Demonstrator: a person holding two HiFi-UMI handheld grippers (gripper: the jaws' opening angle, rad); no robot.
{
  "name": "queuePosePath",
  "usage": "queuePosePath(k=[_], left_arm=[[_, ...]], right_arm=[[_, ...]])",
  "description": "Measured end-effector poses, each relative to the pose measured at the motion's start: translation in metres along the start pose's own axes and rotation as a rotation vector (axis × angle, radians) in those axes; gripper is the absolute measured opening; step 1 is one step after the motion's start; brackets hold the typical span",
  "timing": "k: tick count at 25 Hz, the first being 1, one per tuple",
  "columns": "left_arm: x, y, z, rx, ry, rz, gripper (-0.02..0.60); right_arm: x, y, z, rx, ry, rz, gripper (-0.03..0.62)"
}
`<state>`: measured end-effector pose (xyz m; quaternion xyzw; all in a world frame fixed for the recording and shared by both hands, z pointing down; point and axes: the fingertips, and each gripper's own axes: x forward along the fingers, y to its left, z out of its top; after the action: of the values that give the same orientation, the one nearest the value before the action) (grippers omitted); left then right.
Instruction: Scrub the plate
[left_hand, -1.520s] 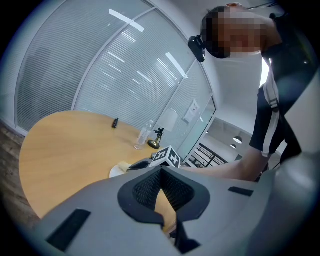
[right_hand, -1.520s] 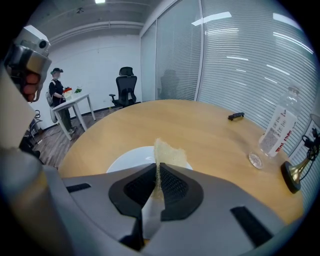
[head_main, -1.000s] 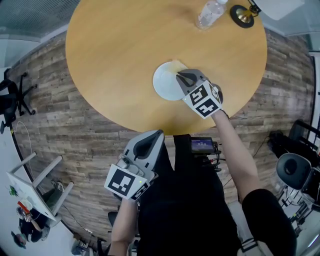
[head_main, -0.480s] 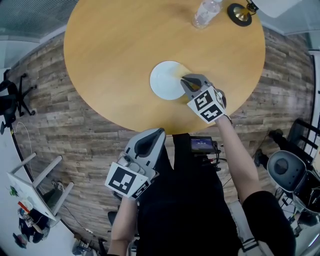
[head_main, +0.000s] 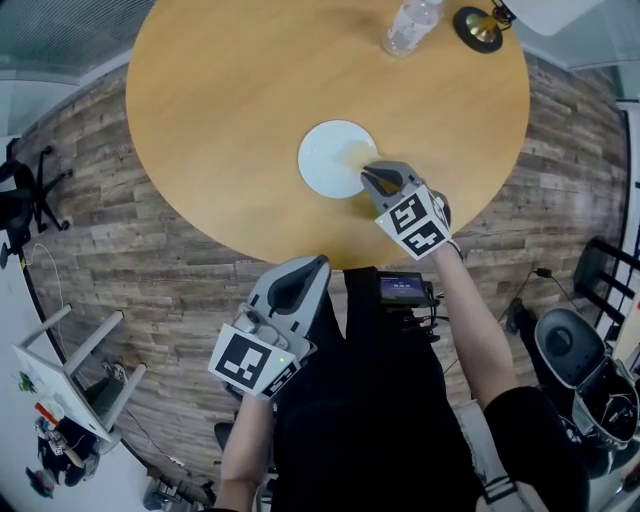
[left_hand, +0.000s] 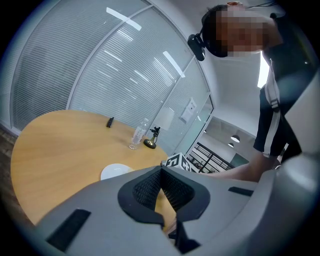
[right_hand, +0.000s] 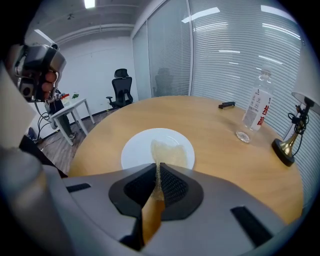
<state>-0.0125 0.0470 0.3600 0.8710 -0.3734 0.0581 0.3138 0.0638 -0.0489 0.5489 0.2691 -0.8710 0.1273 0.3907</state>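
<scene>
On the round tabletop (head_main: 230, 100) sits one white plate (head_main: 335, 158), and I place everything from that plate. My right claw (head_main: 372, 178) is at the plate's edge on my side. It is pinching one thin yellow cloth (right_hand: 167, 152), and the cloth's far end lies flat on the plate. My left claw (head_main: 300, 282) is pressed together on nothing. It is off the tabletop, well away from the plate, close to my body.

I think the plate could slide when I rub, because nothing holds it down. The claw grips only one end of the cloth, so a hard push might pull it loose. A big tug toward me could drag the plate off the tabletop.

I count one plate, one cloth and two claws. Far beyond the plate I also count one clear bottle (head_main: 410, 25) and one small gold-footed lamp (head_main: 483, 27).
</scene>
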Motion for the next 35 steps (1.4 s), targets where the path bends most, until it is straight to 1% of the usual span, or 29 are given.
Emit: queuePosePath(k=[9,21,30,35], left_arm=[[-0.001,0.006,0.002,-0.001,0.001,0.005,0.011],[-0.005,0.011,0.003,-0.007,-0.004,0.012,0.011],[-0.008,0.015,0.004,-0.010,-0.007,0.019,0.011],[-0.011,0.017,0.003,-0.014,-0.007,0.020,0.011]], right_arm=[[0.002,0.011,-0.001,0.001,0.018,0.017,0.029],[0.015,0.039,0.014,-0.050,0.027,0.076,0.028],[0.024,0.051,0.025,-0.106,0.052,0.131,0.029],[0.029,0.059,0.030,-0.168,0.079,0.164,0.029]])
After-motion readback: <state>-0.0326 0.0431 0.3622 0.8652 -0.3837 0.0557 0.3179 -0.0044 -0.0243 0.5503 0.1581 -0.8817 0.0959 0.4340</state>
